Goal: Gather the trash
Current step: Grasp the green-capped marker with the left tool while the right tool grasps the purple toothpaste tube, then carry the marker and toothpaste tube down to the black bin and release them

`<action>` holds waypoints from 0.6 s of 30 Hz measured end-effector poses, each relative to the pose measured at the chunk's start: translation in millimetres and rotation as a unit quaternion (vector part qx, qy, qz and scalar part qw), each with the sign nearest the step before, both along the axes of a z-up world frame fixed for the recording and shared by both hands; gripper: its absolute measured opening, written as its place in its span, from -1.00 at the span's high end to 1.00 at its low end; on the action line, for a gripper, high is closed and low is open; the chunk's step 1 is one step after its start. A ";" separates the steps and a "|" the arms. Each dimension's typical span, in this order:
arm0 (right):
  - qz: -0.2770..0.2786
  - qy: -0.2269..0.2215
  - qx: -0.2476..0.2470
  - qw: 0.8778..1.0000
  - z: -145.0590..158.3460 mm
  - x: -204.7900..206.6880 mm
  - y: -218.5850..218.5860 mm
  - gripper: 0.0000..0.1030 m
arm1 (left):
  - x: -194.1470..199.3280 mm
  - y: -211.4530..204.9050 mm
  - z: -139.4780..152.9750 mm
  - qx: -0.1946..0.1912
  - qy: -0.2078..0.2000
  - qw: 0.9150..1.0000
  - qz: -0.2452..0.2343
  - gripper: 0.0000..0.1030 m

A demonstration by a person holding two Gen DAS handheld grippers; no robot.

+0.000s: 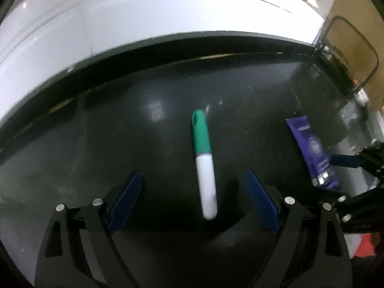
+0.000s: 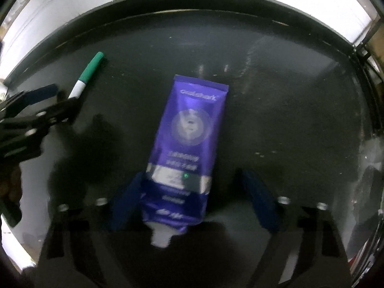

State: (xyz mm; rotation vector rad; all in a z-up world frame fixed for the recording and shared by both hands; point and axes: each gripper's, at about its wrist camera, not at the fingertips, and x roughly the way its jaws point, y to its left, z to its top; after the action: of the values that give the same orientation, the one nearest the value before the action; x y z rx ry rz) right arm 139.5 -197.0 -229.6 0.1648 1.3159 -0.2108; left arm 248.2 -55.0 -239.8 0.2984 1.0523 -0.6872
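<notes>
Blur is smearing the print on the purple tube (image 2: 189,129) under my right gripper (image 2: 194,192), and my left gripper (image 2: 51,103) is hiding the marker's (image 2: 87,75) white end.

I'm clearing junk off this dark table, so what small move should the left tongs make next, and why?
Probably lower the left tongs a little further and close them on the marker. Its white barrel already lies lengthwise between the open blue pads, which do not yet touch it. The right tongs straddle the purple tube.
</notes>
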 end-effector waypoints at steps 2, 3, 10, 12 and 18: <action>0.002 0.001 0.004 1.000 2.6 -1.9 -3.3 -0.06 | -0.5 -11.3 -1.1 0.009 -0.011 1.000 -0.011 -0.62; 0.007 0.001 0.003 1.000 3.1 -2.0 -3.1 -0.05 | -1.1 -16.4 -0.8 0.012 -0.014 1.000 -0.018 -0.50; 0.024 -0.006 0.016 1.000 9.8 -15.3 -12.7 -0.02 | -1.9 -29.2 6.1 0.023 -0.008 1.000 -0.013 0.76; 0.024 -0.010 0.020 0.999 8.0 -17.8 -22.4 -0.02 | -5.8 -26.1 11.2 0.022 -0.014 1.000 -0.004 0.76; 0.043 -0.043 0.019 0.998 33.8 -20.2 -26.7 -0.02 | -27.8 -0.4 41.9 0.027 -0.028 0.999 0.027 0.76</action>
State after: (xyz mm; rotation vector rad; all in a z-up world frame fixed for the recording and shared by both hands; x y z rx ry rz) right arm 119.2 -223.7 -195.8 0.1488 1.2399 -0.1048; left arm 220.4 -55.4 -197.9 0.3317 1.0234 -0.5991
